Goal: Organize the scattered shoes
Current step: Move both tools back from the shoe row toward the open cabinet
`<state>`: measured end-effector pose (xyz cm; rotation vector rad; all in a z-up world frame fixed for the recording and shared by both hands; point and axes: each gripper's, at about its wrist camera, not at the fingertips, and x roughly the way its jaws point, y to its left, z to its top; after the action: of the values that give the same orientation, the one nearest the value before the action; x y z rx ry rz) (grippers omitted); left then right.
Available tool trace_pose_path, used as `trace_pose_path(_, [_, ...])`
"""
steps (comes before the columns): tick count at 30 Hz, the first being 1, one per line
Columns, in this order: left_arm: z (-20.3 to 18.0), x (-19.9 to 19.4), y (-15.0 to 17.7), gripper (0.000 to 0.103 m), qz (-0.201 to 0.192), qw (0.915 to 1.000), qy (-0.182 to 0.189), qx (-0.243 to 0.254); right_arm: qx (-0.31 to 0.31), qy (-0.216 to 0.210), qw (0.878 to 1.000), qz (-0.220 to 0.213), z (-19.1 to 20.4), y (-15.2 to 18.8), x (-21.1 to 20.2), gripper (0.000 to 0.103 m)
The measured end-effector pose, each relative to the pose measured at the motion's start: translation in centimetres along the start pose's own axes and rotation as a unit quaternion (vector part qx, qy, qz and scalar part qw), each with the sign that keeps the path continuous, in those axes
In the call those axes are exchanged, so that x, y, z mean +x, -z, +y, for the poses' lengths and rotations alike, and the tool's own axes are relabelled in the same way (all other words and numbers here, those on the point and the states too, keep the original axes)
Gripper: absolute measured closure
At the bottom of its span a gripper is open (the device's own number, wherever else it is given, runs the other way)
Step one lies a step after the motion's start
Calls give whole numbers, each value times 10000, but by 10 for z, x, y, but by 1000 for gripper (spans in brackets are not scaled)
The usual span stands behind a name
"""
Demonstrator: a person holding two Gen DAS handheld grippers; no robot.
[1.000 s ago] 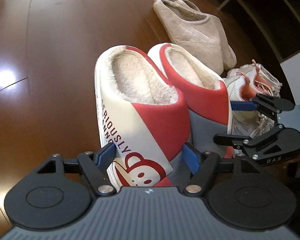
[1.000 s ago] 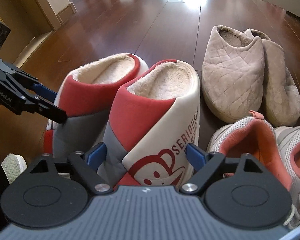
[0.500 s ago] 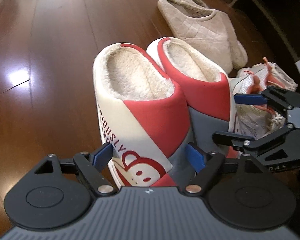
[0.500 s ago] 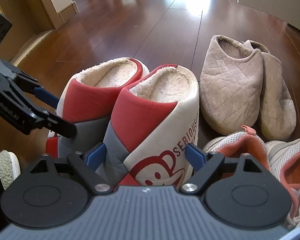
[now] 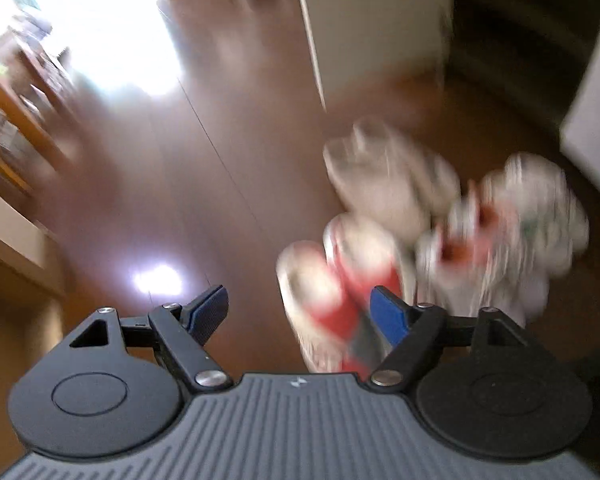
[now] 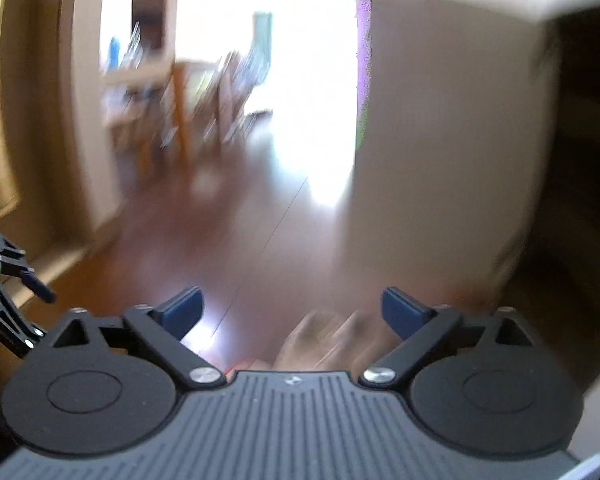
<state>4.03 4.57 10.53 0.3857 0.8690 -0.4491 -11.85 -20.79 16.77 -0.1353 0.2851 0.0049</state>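
Hovering above the wooden floor [image 5: 204,208], the left gripper [image 5: 298,312] is showing its blue-padded fingers [image 5: 210,310] spread wide, released, gripping nothing. Both views are smearing with motion blur. Red and white slippers [image 5: 332,280] are sitting side by side on the floor at about 5 o'clock in the left wrist view, partly behind the right-hand pad. Beige slippers [image 5: 384,184] are lying just beyond them toward 2 o'clock, with pink and white sneakers [image 5: 512,220] beside those at 3 o'clock. The right gripper [image 6: 292,312] is likewise holding its fingers [image 6: 180,310] apart and empty, facing a bright doorway [image 6: 312,100] at 12 o'clock. Blurred beige shapes, probably slippers, are showing at its 6 o'clock; the left gripper is poking in at 9 o'clock.
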Motion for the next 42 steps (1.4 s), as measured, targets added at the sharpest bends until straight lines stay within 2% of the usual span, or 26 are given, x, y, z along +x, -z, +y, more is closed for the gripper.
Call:
trace_pose_path(3, [-23, -62, -30, 20, -718, 9970, 123, -275, 64, 349, 9983, -470, -17, -47, -72, 1])
trace_pose_path(4, [-31, -77, -34, 19, -869, 9955, 173, -320, 173, 482, 9967, -625, -21, -69, -109, 1])
trace_pose_path(6, [-49, -103, -38, 16, -1030, 9935, 269, -413, 342, 555, 9951, -745, -17, -87, -147, 1])
trace_pose_path(8, [-64, -117, -34, 16, -1022, 9930, 339, -477, 511, 627, 9930, -864, -13, -105, -185, 1])
trace_pose_path(10, [-83, -127, -23, 16, -952, 9936, 388, -477, 784, 604, 9921, -775, -6, -105, -200, 1])
trace_pose_path(13, [-104, -131, -2, 15, -925, 9939, 331, -491, 1117, 462, 9915, -477, -1, -89, -206, 1])
trace_pose_path(14, [-110, -131, 6, 11, -916, 9941, 283, -515, 1196, 416, 9913, -355, 0, -79, -205, 1])
trace_pose_path(16, [-122, -126, 31, 9, -811, 9939, 72, -737, 1369, 369, 9899, -73, 0, -54, -200, 0])
trace_pose_path(17, [-126, -122, 45, 9, -710, 9935, -9, -886, 1512, 396, 9876, 165, -2, -32, -192, 0])
trace_pose_path(18, [-130, -118, 55, 9, -611, 9930, -62, -1011, 1517, 390, 9875, 192, -6, -25, -183, 0])
trace_pose_path(20, [-135, -102, 76, 9, -301, 9911, -174, -1286, 1742, 455, 9813, 676, -15, 25, -162, 0])
trace_pose_path(21, [-137, -92, 87, 9, -116, 9894, -231, -1430, 1755, 470, 9808, 711, -17, 30, -158, 1])
trace_pose_path(23, [-140, -76, 103, 9, 188, 9858, -384, -1623, 1917, 697, 9695, 1360, -24, 85, -128, 1])
trace_pose_path(24, [-142, -65, 113, 10, 401, 9828, -525, -1725, 1911, 679, 9686, 1440, -24, 90, -125, 1])
trace_pose_path(25, [-144, -56, 122, 10, 572, 9800, -629, -1799, 1889, 611, 9640, 1771, -23, 111, -114, 1])
trace_pose_path(28, [-155, -42, 142, 10, 828, 9744, -834, -1918, 1871, 615, 9545, 2241, -13, 148, -98, 1])
trace_pose_path(30, [-165, -36, 152, 10, 945, 9741, -927, -1832, 1810, 598, 9501, 2468, -8, 162, -93, 1])
trace_pose_path(31, [-171, -32, 157, 10, 1047, 9747, -973, -1720, 1704, 600, 9415, 2843, -2, 177, -83, 1])
trace_pose_path(34, [-185, -25, 163, 10, 1144, 9759, -1038, -1539, 1420, 586, 9376, 3119, 7, 188, -71, 1])
trace_pose_path(37, [-198, -27, 162, 10, 975, 9798, -1088, -1363, 1253, 649, 9418, 3051, 9, 184, -87, 1])
trace_pose_path(39, [-201, -27, 161, 10, 949, 9816, -950, -1361, 1230, 736, 9407, 3074, 9, 188, -86, 1])
trace_pose_path(42, [-209, -28, 159, 10, 913, 9839, -793, -1315, 1343, 872, 9366, 3116, 2, 181, -106, 1])
